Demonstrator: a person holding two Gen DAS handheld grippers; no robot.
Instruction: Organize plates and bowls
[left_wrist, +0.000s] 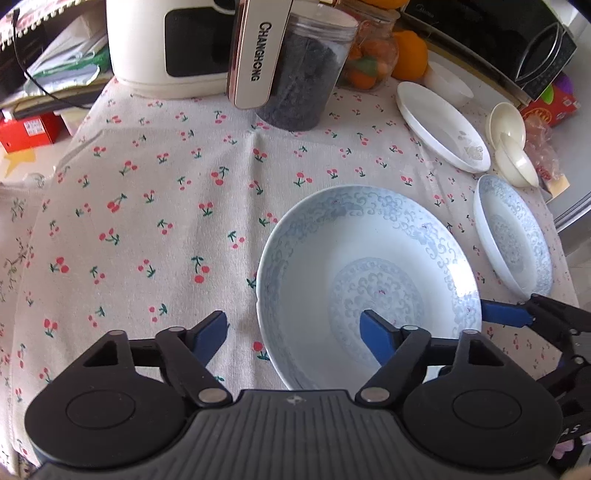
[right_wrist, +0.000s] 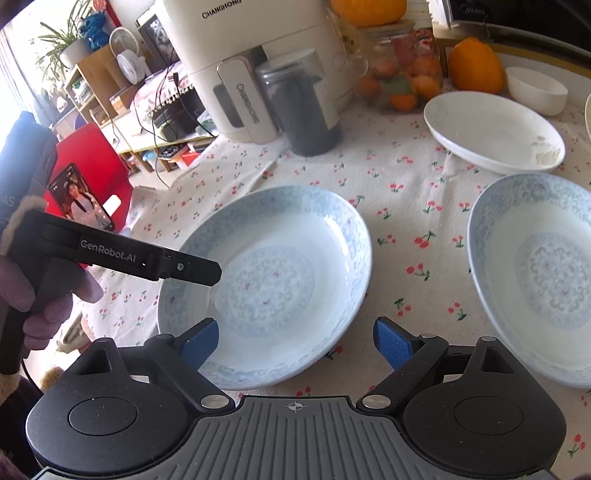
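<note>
Three plates on cherry-print tablecloth (right_wrist: 406, 177): large blue-patterned plate (left_wrist: 369, 280) nearest, second blue-patterned plate (right_wrist: 535, 273) to its right, white plate (right_wrist: 491, 129) behind; small white bowl (right_wrist: 535, 90) at back. Left gripper (left_wrist: 295, 328) spread, straddling near-left rim of large plate, pads not pressing. Right gripper (right_wrist: 295, 339) spread wide over same plate's near rim, nothing pinched. Behind: white air fryer (right_wrist: 258, 48), dark jar (right_wrist: 306, 110), jar of oranges (right_wrist: 402, 81); cluttered shelves (right_wrist: 96, 96), red chair (right_wrist: 92, 166) left
</note>
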